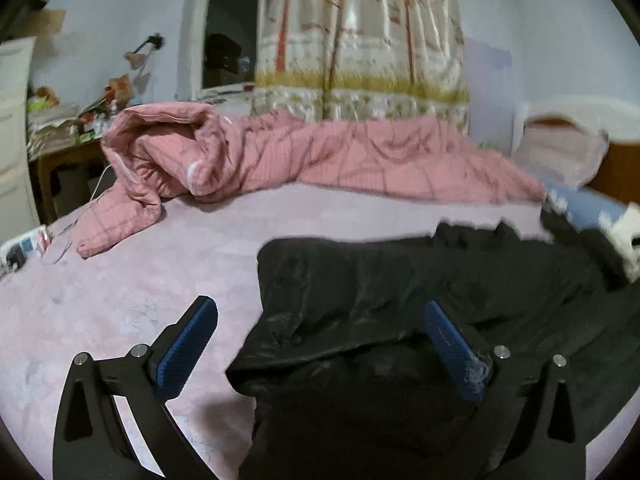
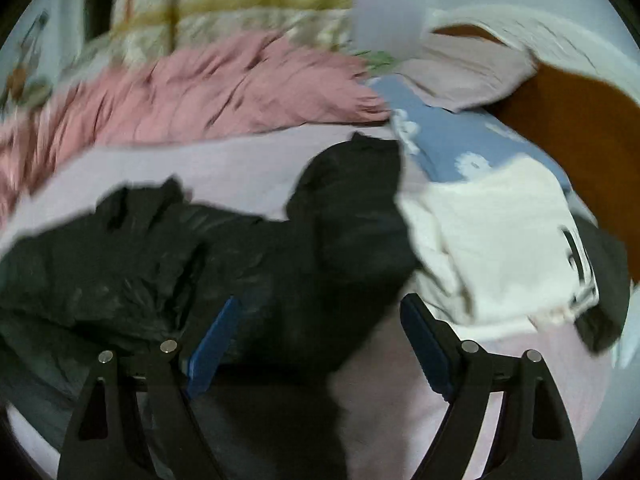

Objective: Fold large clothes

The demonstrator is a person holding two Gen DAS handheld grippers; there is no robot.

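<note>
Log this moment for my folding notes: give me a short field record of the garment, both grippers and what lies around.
surface: bed with pink sheet
garment: black jacket, spread flat and crumpled on the sheet
left gripper: open, over the jacket's edge, nothing gripped
right gripper: open, above the jacket, nothing gripped
beside jacket: white garment, next to a blue pillow
behind: pink quilt, bunched along the far side

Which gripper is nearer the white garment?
Right. The right gripper hovers just beside the white garment; from the left gripper it lies far off at the edge.
</note>
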